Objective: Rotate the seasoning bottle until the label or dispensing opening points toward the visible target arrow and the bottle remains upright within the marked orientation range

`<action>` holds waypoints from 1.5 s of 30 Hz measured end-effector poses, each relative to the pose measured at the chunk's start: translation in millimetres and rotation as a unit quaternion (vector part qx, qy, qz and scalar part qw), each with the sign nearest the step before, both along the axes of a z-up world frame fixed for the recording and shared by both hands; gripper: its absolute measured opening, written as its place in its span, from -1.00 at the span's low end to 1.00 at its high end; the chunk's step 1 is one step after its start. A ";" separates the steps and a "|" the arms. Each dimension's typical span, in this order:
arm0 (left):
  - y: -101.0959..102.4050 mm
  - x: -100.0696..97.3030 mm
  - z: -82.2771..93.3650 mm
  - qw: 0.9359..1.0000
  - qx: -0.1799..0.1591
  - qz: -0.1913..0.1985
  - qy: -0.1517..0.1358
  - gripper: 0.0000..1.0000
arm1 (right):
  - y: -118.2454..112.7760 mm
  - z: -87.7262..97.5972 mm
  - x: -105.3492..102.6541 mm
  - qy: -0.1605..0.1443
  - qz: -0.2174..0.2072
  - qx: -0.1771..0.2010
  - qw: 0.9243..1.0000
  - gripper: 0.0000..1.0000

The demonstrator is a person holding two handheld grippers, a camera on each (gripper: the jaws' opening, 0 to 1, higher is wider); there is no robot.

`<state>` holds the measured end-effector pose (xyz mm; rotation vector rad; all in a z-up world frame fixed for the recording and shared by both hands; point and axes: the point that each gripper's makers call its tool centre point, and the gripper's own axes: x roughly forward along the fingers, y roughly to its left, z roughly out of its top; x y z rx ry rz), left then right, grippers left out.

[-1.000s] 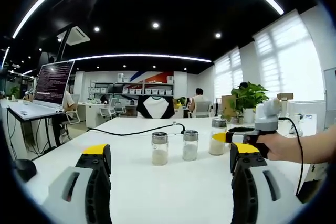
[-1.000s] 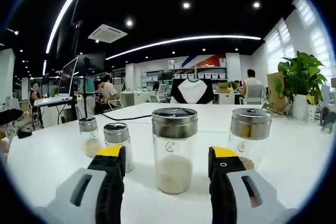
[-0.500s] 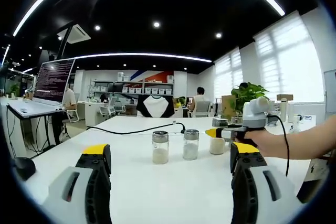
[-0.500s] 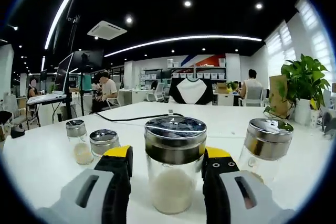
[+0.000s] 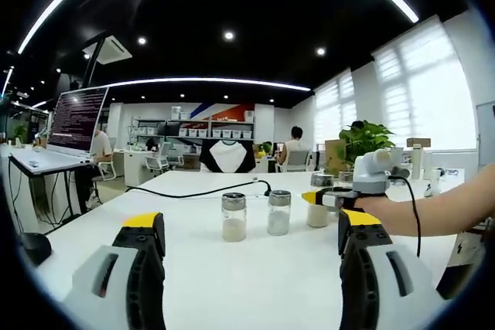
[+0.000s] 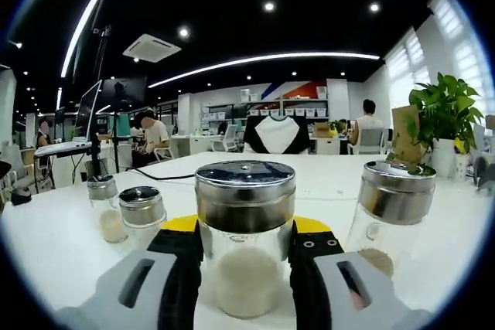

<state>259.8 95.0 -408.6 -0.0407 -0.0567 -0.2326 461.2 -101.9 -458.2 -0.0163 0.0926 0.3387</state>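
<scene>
Upright, the seasoning bottle [image 6: 245, 245] stands on the white table [image 6: 62, 237], gripped between the right gripper [image 6: 244, 256] jaws. Second bottle [image 6: 390, 214] just beside it; two small jars [image 5: 234, 216] farther off. Left gripper [image 5: 251, 226] jaws spread wide, holding nothing.

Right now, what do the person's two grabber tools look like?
Each gripper has two chunky light-grey jaws with black inner faces, slot-shaped cut-outs and yellow tips. In the left gripper view, the left gripper rises from the bottom, and the right gripper comes in from the right with a whitish rounded top and a thin black cable trailing behind it.
</scene>
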 end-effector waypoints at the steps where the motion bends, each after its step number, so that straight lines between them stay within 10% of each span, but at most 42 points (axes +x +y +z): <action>1: -0.1 0.0 0.0 1.000 0.000 0.000 0.000 0.96 | 0.3 0.0 0.1 0.002 0.000 -0.001 1.000 -0.17; 45: 2.6 -3.6 -5.4 1.000 -0.009 0.002 0.009 0.94 | -4.9 -6.5 -28.8 0.057 -0.013 -0.018 0.998 -0.18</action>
